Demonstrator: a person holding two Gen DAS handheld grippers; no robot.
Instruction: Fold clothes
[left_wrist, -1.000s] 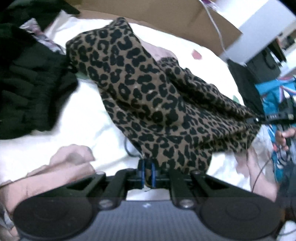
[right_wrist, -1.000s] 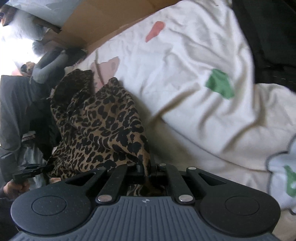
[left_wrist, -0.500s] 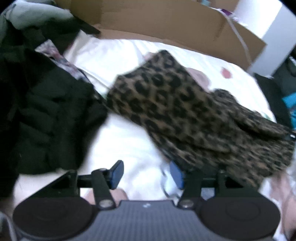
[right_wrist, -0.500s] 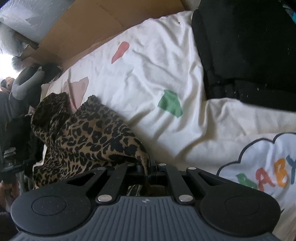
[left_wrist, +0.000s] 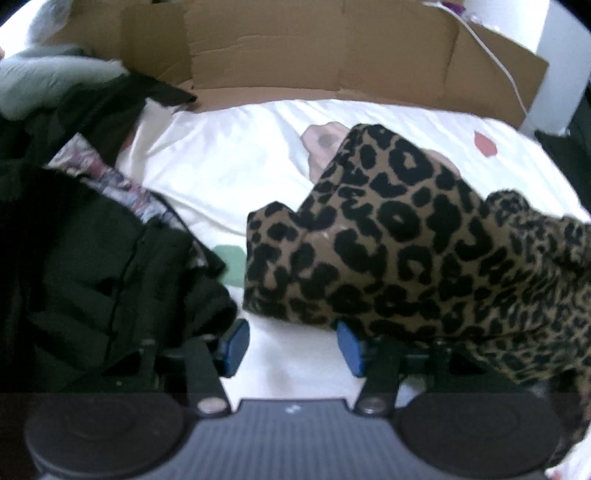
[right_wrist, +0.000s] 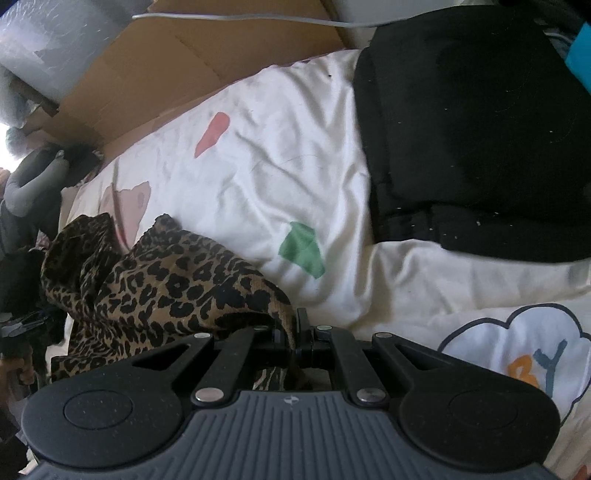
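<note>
The leopard garment (left_wrist: 424, 251) lies bunched on the white sheet (left_wrist: 229, 173), its near edge draped over the left gripper's (left_wrist: 291, 345) right finger. That gripper's fingers (left_wrist: 236, 345) stand wide with nothing between them. The right gripper (right_wrist: 295, 339) has its fingers closed on a corner of the garment. Black clothes (left_wrist: 81, 280) lie just left; cardboard (left_wrist: 317, 55) stands behind.

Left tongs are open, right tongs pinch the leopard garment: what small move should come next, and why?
Probably close the left tongs on the near edge of the leopard garment. They stand open over bare sheet, gripping nothing, while the right tongs pinch one corner. A second grip would let the crumpled cloth be spread for folding.
</note>
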